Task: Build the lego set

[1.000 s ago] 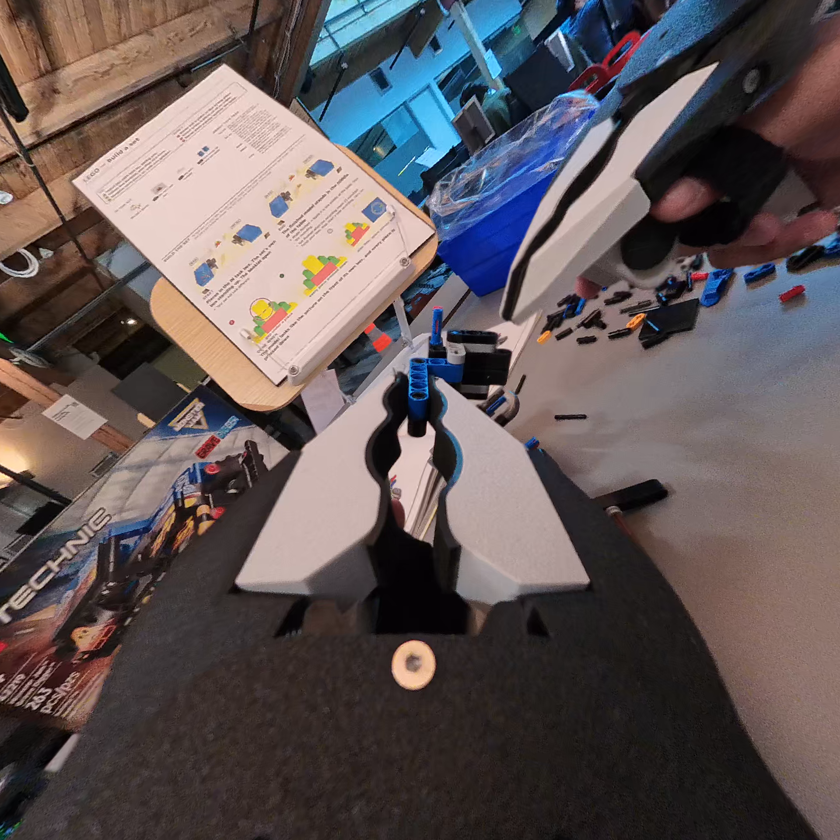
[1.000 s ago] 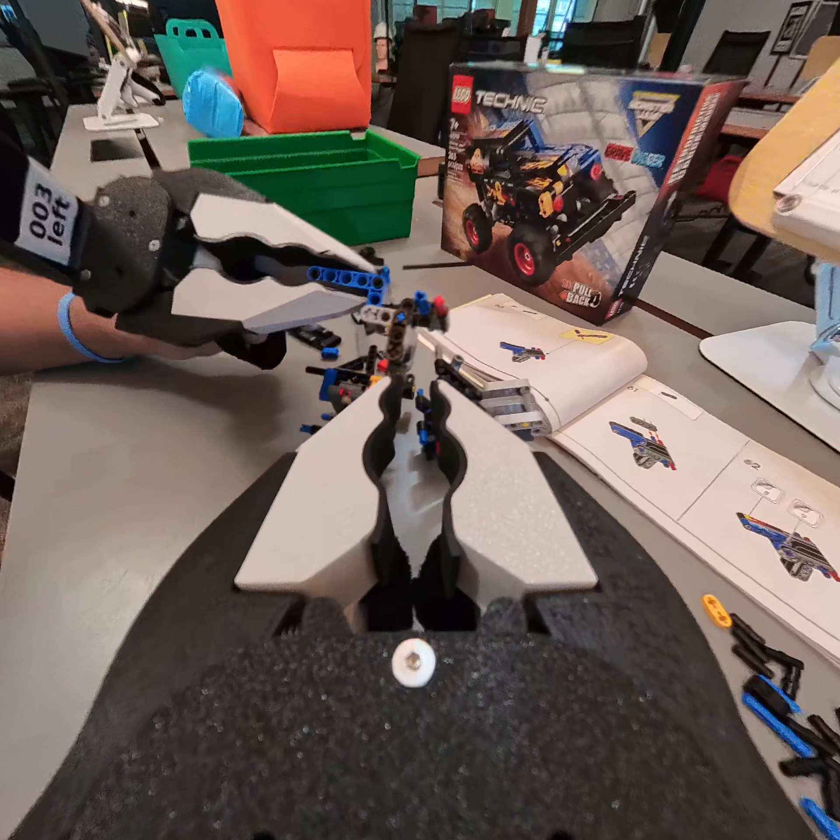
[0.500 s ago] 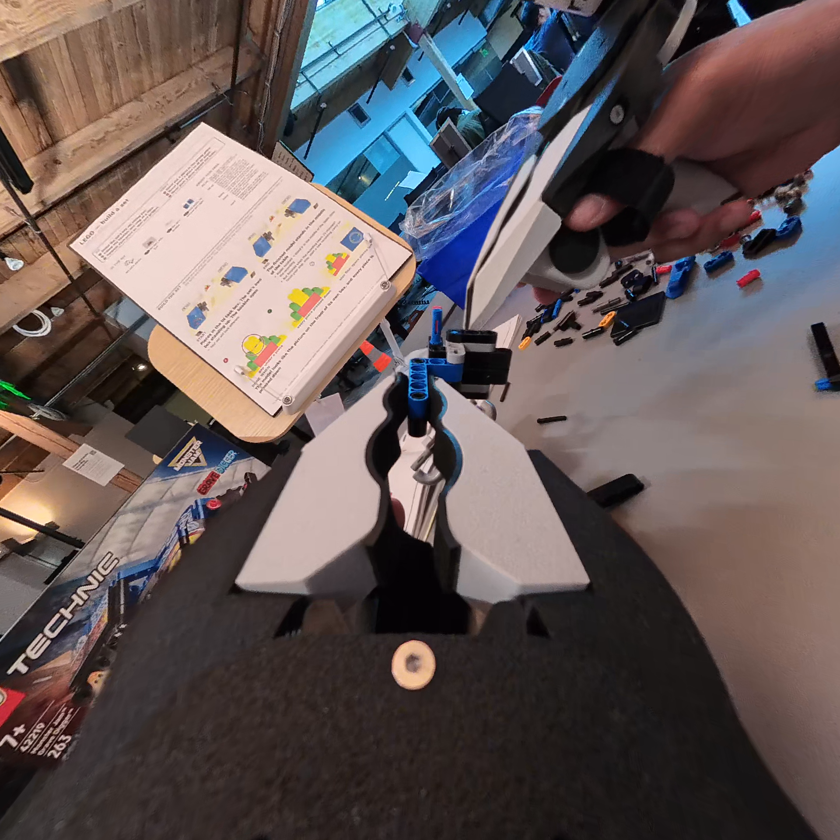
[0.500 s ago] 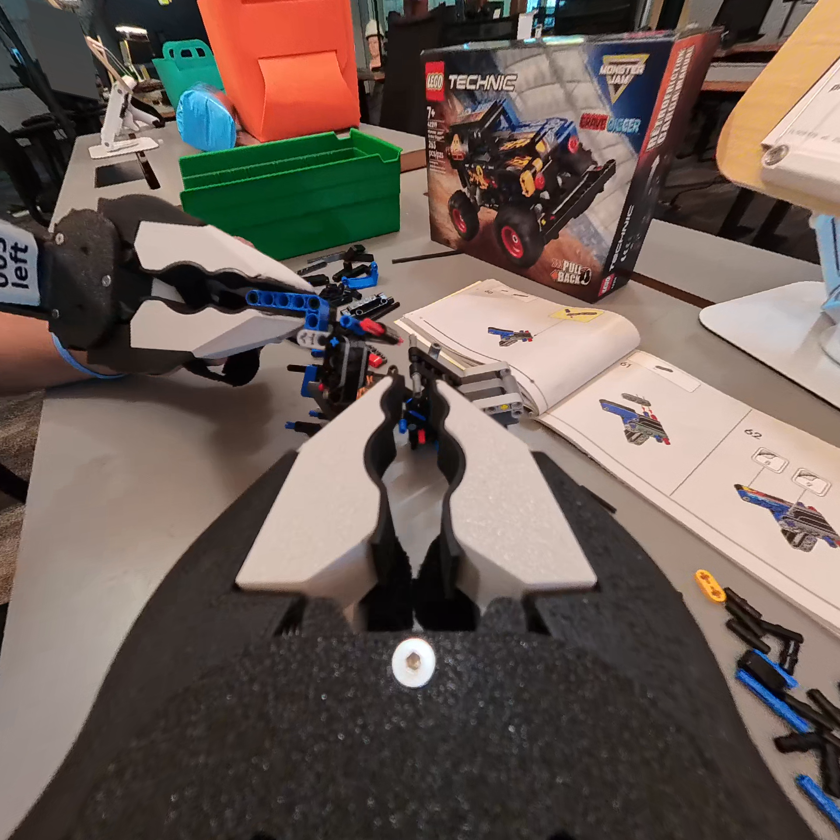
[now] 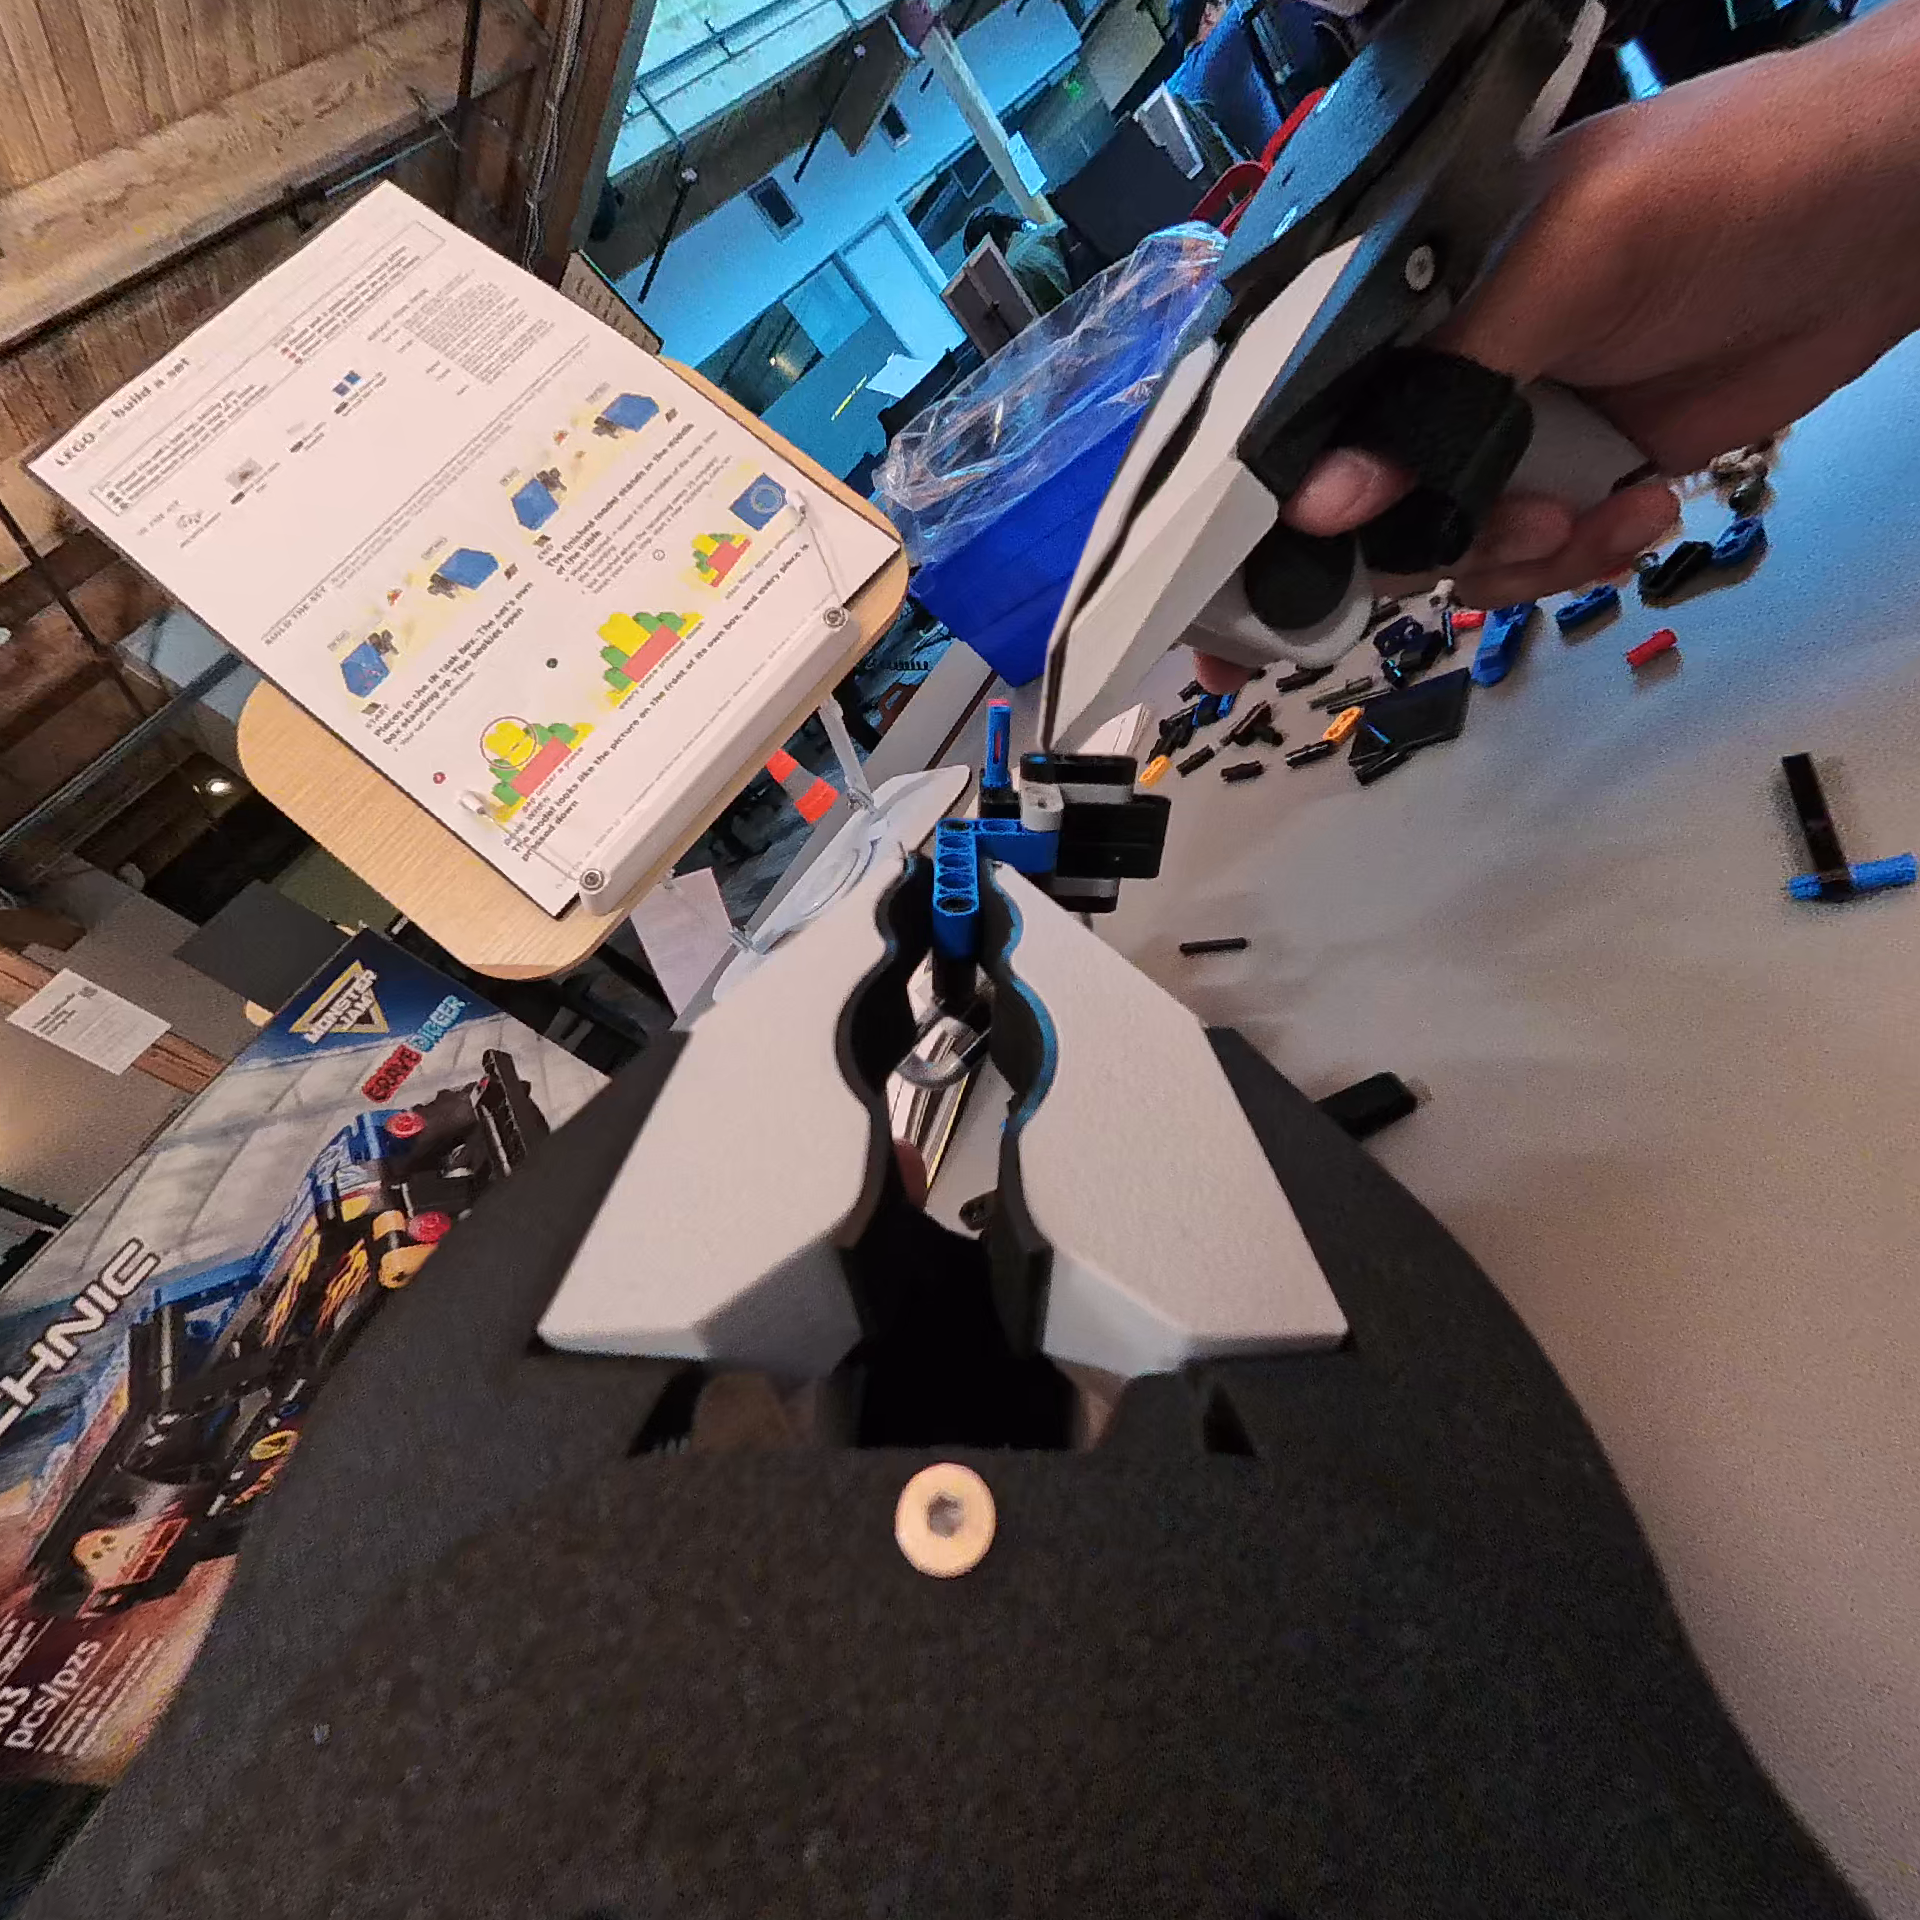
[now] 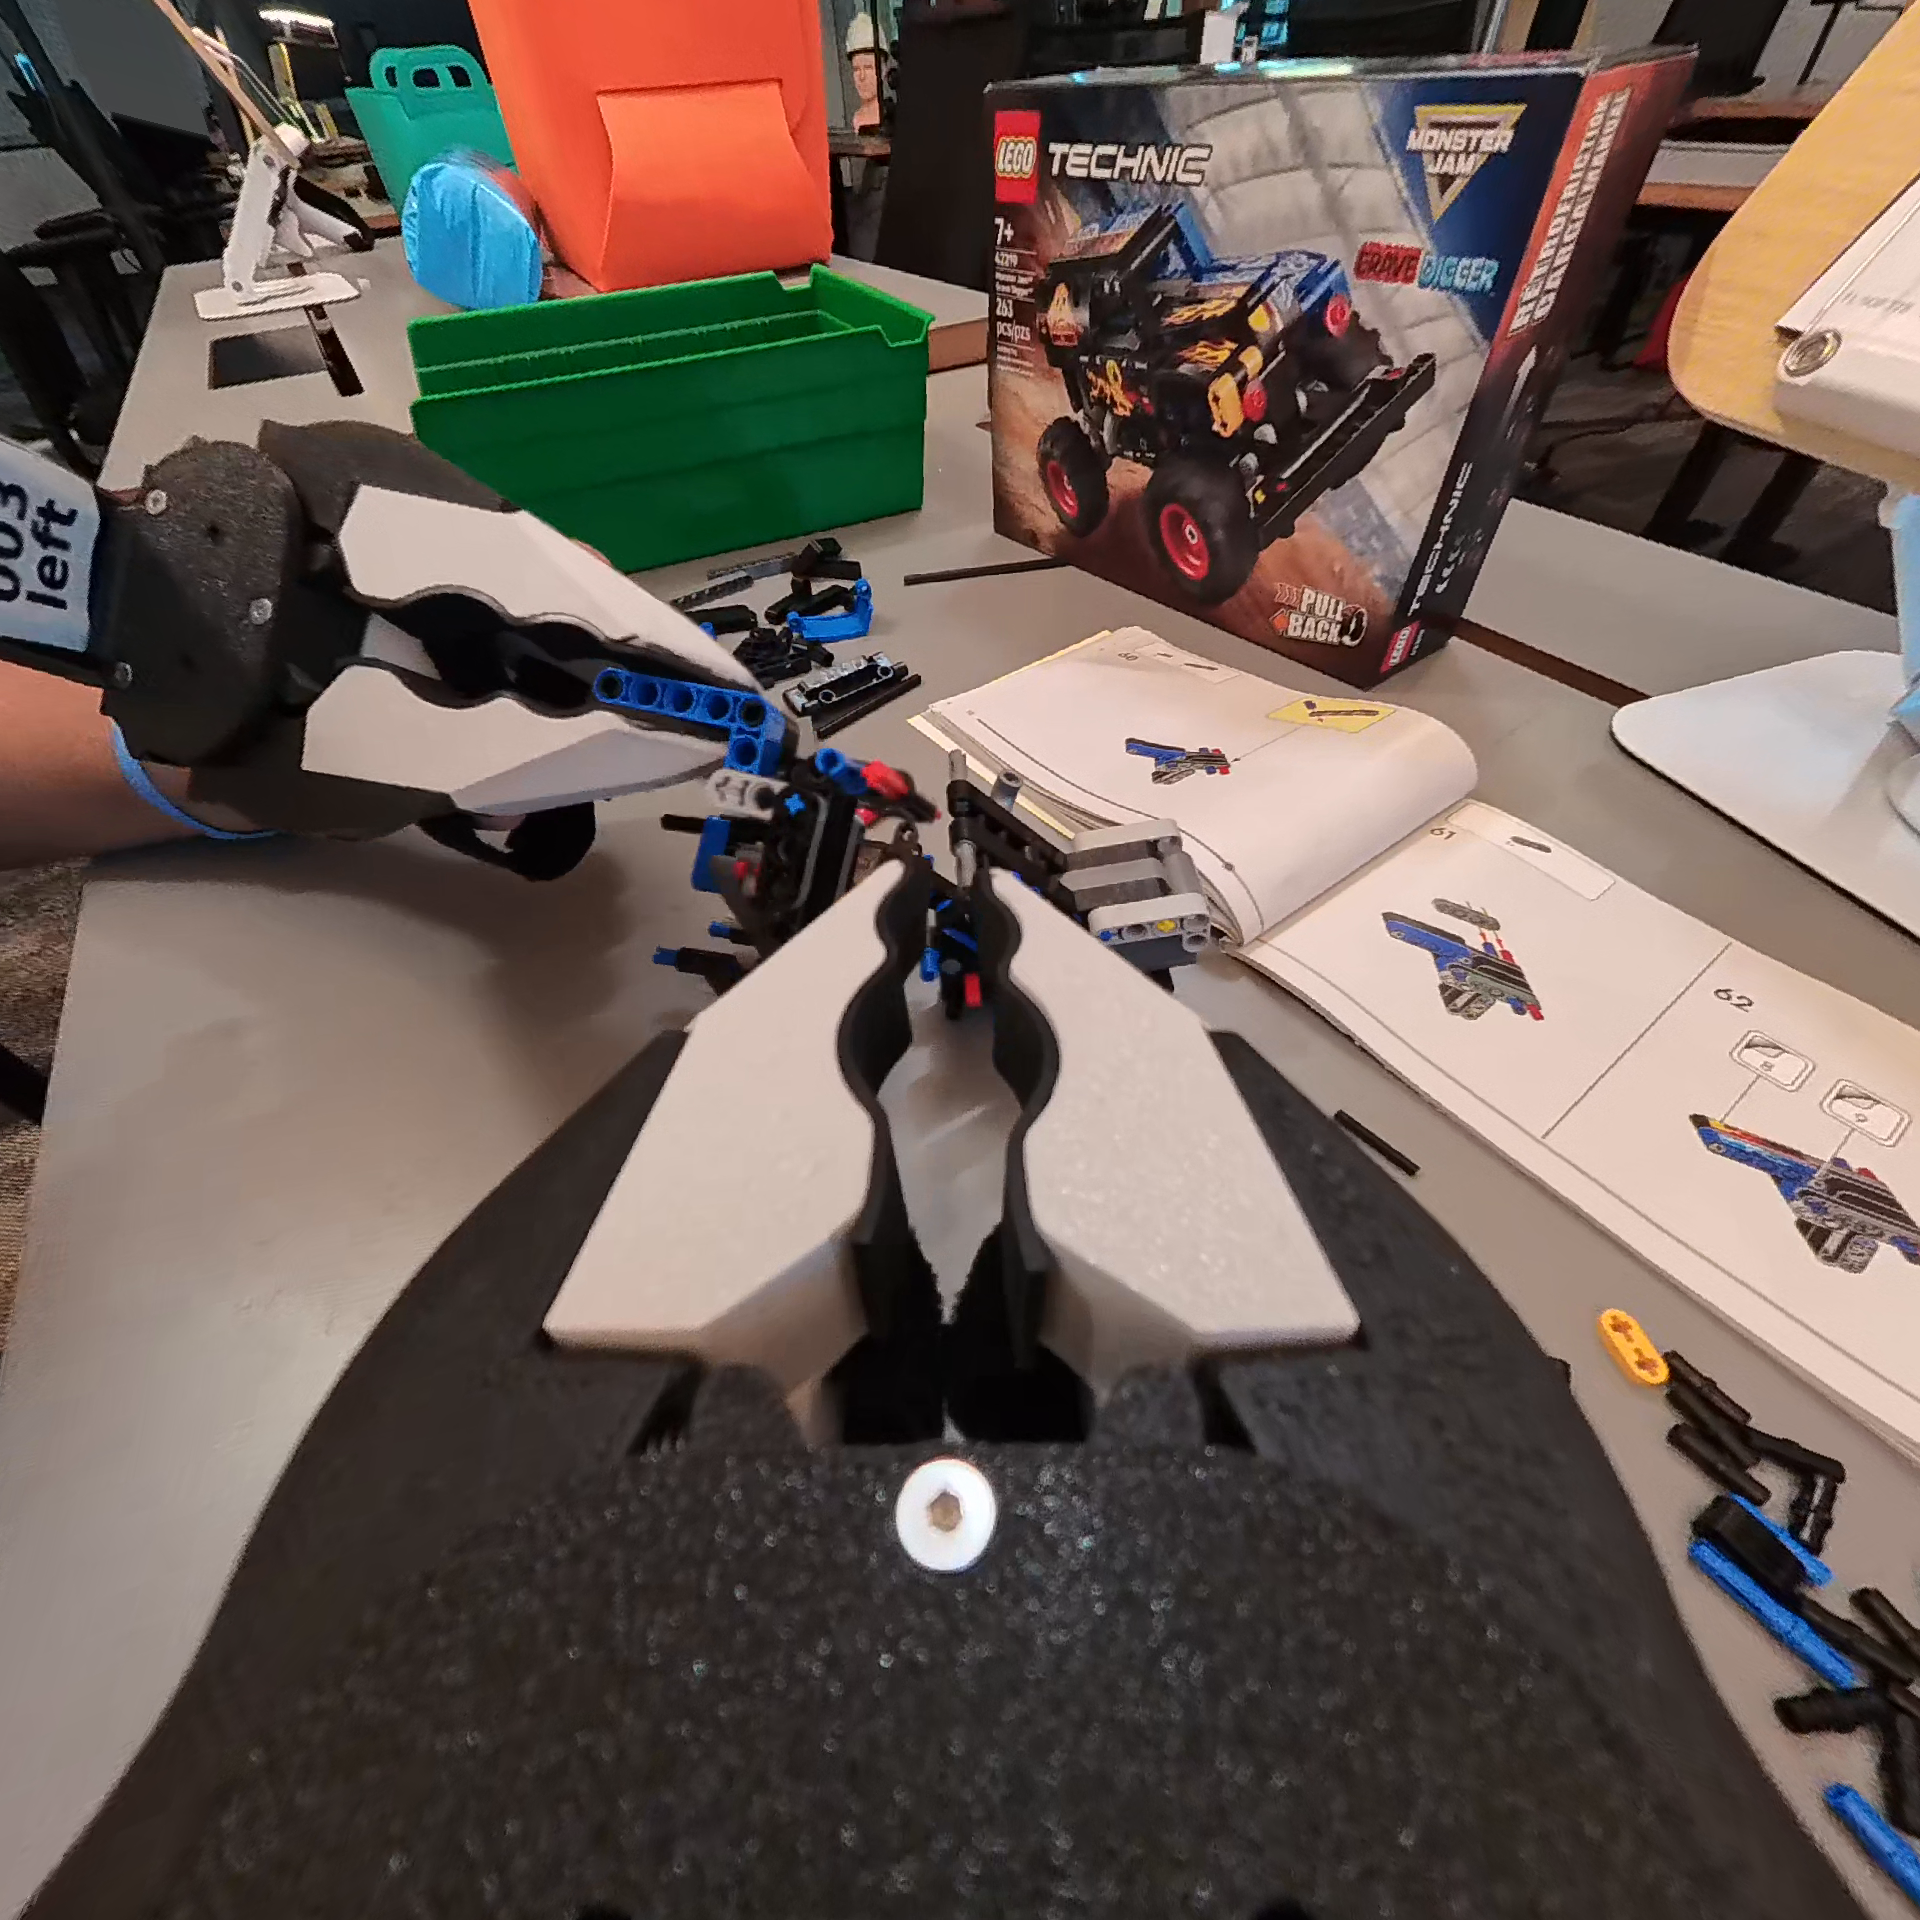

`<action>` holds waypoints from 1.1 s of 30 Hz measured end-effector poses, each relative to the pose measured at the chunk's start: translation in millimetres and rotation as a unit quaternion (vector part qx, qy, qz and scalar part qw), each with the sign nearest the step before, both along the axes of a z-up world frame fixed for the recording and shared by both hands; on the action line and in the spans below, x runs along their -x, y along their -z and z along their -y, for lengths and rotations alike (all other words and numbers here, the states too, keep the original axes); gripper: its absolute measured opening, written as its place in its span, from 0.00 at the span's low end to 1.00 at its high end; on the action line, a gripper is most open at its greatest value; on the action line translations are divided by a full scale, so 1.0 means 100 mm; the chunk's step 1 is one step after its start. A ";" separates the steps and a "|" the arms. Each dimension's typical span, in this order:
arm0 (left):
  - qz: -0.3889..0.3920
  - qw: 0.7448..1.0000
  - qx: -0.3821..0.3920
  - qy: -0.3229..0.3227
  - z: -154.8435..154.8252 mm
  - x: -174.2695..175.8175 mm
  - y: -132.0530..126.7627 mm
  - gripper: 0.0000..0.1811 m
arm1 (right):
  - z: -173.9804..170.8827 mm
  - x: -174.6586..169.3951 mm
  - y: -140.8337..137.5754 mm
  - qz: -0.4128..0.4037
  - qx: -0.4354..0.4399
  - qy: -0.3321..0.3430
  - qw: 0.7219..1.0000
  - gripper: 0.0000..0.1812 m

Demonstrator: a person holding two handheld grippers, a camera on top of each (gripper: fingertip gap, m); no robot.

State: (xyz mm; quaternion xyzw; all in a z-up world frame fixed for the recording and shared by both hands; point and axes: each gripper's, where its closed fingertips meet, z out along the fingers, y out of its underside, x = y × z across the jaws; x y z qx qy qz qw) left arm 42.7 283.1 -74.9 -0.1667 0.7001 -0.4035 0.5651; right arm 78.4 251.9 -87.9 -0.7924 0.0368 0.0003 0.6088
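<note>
Left tongs (image 6: 758, 717) clamp blue L-beam (image 6: 691, 698), held onto half-built model (image 6: 800, 852) at frame centre. Right tongs (image 6: 951, 914) nearly closed at model, grip unclear. Step: attaching beam. Next: align, press firmly.

Both wrist cams look along fingers (image 5: 727, 1122), close; share model (image 6: 790, 852).

The left hand-held gripper (image 5: 961, 904) had a rough matt black body, the blue beam (image 5: 954, 883) glossy plastic, the table (image 5: 1558, 1091) smooth matt grey.
</note>
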 end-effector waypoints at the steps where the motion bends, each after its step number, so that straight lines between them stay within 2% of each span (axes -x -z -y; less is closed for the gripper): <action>1: -0.001 1.000 0.003 -0.001 -0.02 0.00 0.00 0.03 | 0.00 0.00 0.00 -0.003 -0.001 0.000 1.000 0.04; 6: -0.013 1.000 0.025 0.000 -0.06 -0.01 -0.02 0.03 | -0.02 0.03 0.03 -0.007 0.002 -0.006 1.000 0.04; 33: -0.027 0.999 0.038 -0.001 -0.07 -0.01 -0.01 0.03 | -0.01 0.13 -0.03 -0.005 -0.002 -0.023 1.000 0.03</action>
